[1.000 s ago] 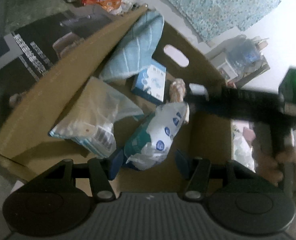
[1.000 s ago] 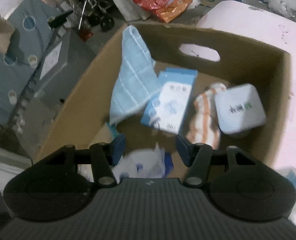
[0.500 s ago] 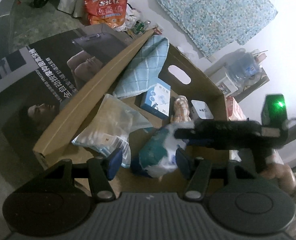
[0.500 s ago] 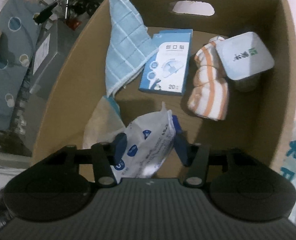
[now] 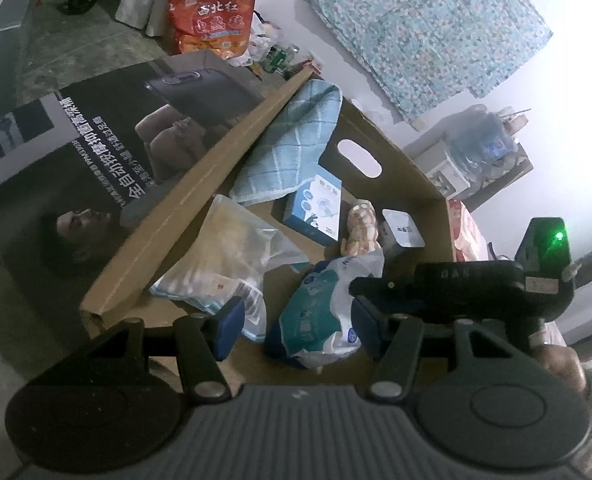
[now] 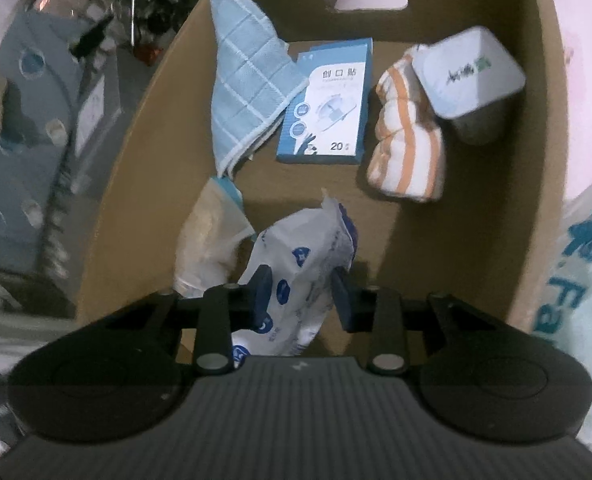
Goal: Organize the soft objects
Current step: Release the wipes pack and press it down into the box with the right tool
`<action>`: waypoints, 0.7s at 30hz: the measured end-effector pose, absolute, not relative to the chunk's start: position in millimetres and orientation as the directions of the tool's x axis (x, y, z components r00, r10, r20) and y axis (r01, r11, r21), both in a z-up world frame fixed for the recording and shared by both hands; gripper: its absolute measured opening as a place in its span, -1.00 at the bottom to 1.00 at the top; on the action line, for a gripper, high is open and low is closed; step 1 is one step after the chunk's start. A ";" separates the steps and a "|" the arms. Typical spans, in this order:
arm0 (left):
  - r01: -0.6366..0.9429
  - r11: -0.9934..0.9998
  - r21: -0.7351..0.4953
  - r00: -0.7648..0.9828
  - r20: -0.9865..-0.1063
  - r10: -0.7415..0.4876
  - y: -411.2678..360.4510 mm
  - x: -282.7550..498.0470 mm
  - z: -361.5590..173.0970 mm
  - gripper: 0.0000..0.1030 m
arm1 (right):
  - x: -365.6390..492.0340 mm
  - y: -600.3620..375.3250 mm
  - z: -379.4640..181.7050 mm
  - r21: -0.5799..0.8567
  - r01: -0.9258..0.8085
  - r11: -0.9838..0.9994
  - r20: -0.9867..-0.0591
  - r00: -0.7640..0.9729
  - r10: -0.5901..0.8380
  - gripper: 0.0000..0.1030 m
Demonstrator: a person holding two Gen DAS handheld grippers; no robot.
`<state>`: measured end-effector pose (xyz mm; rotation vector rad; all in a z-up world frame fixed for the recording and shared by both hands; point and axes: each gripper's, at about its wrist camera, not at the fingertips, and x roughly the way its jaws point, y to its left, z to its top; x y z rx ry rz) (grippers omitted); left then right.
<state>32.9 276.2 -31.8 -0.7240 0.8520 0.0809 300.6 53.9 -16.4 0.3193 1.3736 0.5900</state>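
Right tool (image 6: 300, 296) closing on crinkly white plastic pack (image 6: 296, 276), left tool (image 5: 293, 330) apart, empty, brown cardboard box (image 6: 544, 128)

Right gripper (image 6: 300, 294) closing on white blue-dotted packet (image 6: 302, 258) inside cardboard box (image 6: 536, 168); blue checked cloth (image 6: 247, 84), blue carton (image 6: 328, 116) beyond packet.

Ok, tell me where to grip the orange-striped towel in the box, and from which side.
Grip the orange-striped towel across its narrow width at the bare lower half, coming straight down from above. It lies rolled lengthwise on the cardboard box floor, and the white tub leans over its upper end, so that end is blocked. Probably set the fingers on its two long sides.
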 end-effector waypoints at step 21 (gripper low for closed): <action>-0.350 0.760 -0.548 0.679 -0.707 -0.197 280.4 27.9 -29.6 0.15 | 286.8 91.3 -1.0 0.422 -0.370 0.827 -0.823 0.227 0.521 -0.33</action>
